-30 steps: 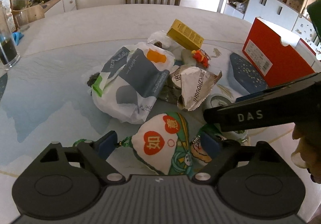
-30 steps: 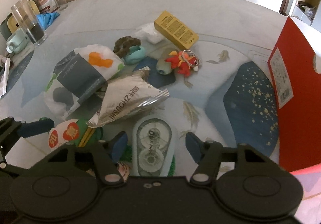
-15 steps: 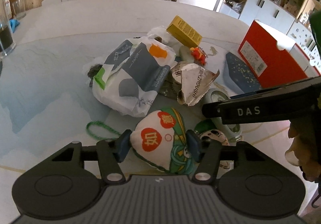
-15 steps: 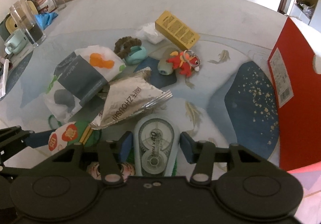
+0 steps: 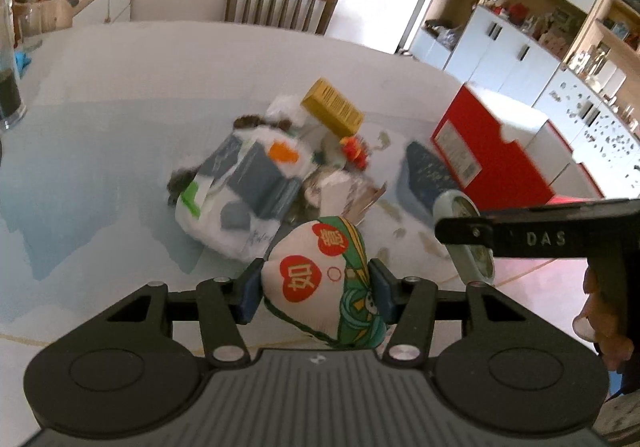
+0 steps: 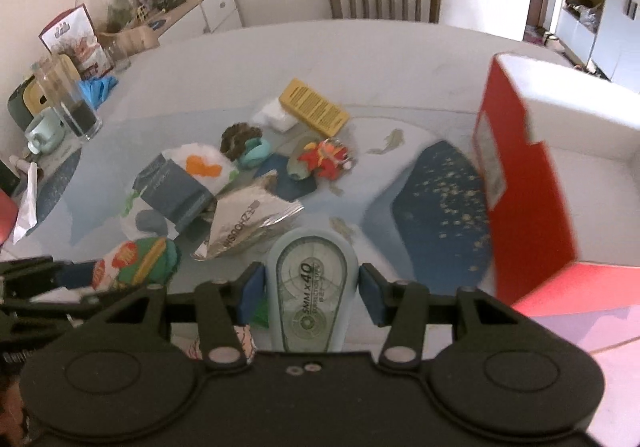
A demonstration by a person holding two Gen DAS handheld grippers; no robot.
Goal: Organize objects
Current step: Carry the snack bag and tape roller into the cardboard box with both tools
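Grip, left: left hand-held gripper (image 5: 314, 289) was clamped on the stuffed pouch (image 5: 320, 287), pads squeezing both sides, lower centre of the left wrist view.
Grip, right: right hand-held gripper (image 6: 311, 291) was closed round the correction tape (image 6: 312, 287), blue pads touching its flanks, lower centre of the right wrist view.
Lift state: both items looked raised off the table (image 5: 120, 95); contact underneath was hidden by the gripper bodies, so not certain.
Target guess: red box (image 6: 528, 187) at right of frame was open on top, white inside, likely the drop spot; judgement only.
Pile: white printed bag (image 6: 176, 183), foil packet (image 6: 248, 223), yellow box (image 6: 314, 107), red toy (image 6: 324, 161) and teal item (image 6: 254, 153) sat together mid-frame, near each other, some touching.
Do it well: pouch was soft, so grip should stay firm and centred or it could slip out downward; tape shell was hard and smooth, held near its wide end, so keep it level.
Clearance: carry high enough to clear the box wall; release only once inside.
Arm clash: the right hand-held gripper crossed the right edge of the left view, close to the pouch; feeding one item in at a time would avoid a bump.
Blur: both views were smeared, so fine detail stayed unclear.
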